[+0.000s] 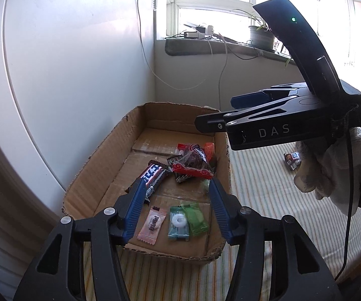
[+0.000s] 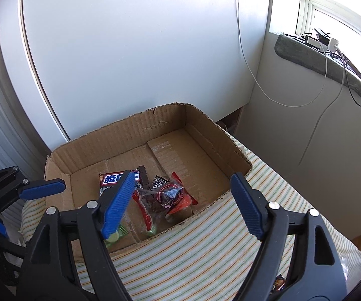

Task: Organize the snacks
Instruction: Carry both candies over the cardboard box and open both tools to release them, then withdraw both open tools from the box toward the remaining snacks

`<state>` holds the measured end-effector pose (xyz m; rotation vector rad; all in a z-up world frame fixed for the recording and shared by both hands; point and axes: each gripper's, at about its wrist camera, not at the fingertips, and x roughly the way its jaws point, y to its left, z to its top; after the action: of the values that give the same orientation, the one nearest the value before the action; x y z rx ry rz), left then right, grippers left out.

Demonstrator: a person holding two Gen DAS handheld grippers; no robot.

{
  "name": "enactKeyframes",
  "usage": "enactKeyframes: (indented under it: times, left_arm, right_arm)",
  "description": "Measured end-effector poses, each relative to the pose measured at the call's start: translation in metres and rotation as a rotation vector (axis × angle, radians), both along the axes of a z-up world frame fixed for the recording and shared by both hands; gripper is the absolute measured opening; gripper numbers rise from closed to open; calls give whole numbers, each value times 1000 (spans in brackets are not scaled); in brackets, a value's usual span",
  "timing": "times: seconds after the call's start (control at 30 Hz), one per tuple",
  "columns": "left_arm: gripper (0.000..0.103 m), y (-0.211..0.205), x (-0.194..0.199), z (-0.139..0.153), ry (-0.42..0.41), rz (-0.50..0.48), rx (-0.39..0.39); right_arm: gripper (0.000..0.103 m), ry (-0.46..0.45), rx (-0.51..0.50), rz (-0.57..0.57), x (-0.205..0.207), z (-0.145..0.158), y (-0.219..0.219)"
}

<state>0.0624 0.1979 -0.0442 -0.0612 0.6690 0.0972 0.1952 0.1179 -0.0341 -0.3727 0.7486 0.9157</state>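
Observation:
An open cardboard box (image 1: 97,165) (image 2: 205,123) sits on a striped cloth. It holds a chocolate bar (image 1: 154,174) (image 2: 111,178), a red-and-clear snack bag (image 1: 193,163) (image 2: 168,195), a pink candy (image 1: 153,224), a ring mint packet (image 1: 179,223) and a green candy (image 1: 195,217). My left gripper (image 1: 176,188) is open and empty over the box's near end. My right gripper (image 2: 183,183) is open and empty above the box's near rim; it also shows in the left wrist view (image 1: 250,100).
One small wrapped snack (image 1: 292,160) lies on the striped cloth (image 2: 193,250) right of the box. A white cabinet (image 2: 130,50) stands behind the box. Cables hang from the windowsill (image 1: 205,46), which carries a potted plant (image 1: 260,35).

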Motion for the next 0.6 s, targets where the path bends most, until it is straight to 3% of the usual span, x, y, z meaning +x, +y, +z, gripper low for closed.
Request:
enactKeyframes:
  times: [0.17,0.6]
  left_arm:
    - [64,-7,-2,3,-4,-2,12]
    - [65,-33,-11,15,-17,-21,26]
  right_arm:
    - [86,2,7,-23,1,5,-11]
    - [86,-3,26,-59,-9,19,-56]
